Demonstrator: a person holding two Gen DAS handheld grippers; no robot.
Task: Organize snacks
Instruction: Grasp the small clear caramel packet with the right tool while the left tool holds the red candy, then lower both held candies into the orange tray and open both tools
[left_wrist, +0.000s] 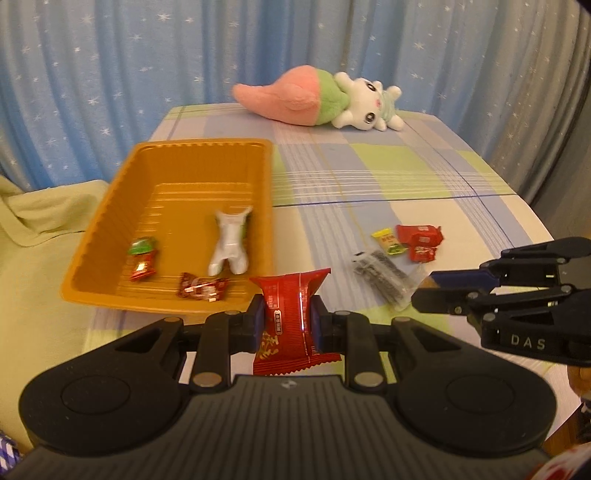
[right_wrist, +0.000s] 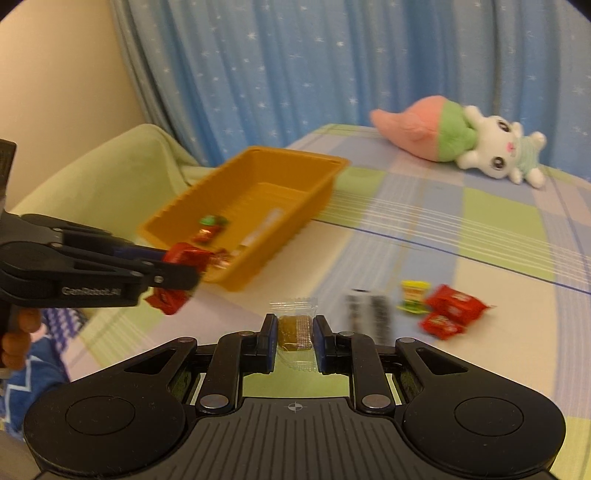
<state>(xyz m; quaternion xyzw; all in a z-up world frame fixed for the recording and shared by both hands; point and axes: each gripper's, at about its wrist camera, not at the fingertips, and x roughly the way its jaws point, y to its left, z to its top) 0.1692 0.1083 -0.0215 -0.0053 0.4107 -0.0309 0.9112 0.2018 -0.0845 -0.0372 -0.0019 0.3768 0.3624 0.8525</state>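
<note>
between left gripper (left_wrist: 287, 318) jaws: red snack packet (left_wrist: 291, 317), clenched mid-body; light, crinkly, slippery. right gripper (right_wrist: 294, 334) grasped clear-wrapped brown snack (right_wrist: 294, 330); likely brittle.

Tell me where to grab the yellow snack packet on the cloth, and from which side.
Take the yellow packet across its narrow middle, coming down from above. It lies flat, so only a top approach gets jaws around it. Its right edge touches the red packets, so close on its near and far edges instead. Both grippers are full now: left, right.
</note>
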